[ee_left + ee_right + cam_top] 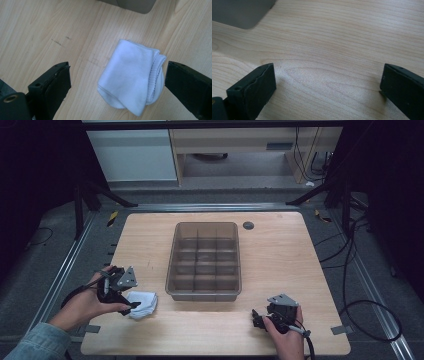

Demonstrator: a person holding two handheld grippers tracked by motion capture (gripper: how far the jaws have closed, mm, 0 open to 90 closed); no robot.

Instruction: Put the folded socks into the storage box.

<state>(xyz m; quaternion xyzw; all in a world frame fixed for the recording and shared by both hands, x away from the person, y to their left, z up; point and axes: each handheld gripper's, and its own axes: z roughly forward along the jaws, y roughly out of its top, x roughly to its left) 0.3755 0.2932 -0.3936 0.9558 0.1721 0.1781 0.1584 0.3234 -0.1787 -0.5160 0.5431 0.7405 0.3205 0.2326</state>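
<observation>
nearby, divided bin (203, 292) compartments empty; folded sock (131, 76) outside.

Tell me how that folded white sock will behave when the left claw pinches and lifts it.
The sock looks soft and floppy, so its folds will probably sag or open. Being knit fabric, it likely compresses, won't slip or roll, and seems light.
</observation>
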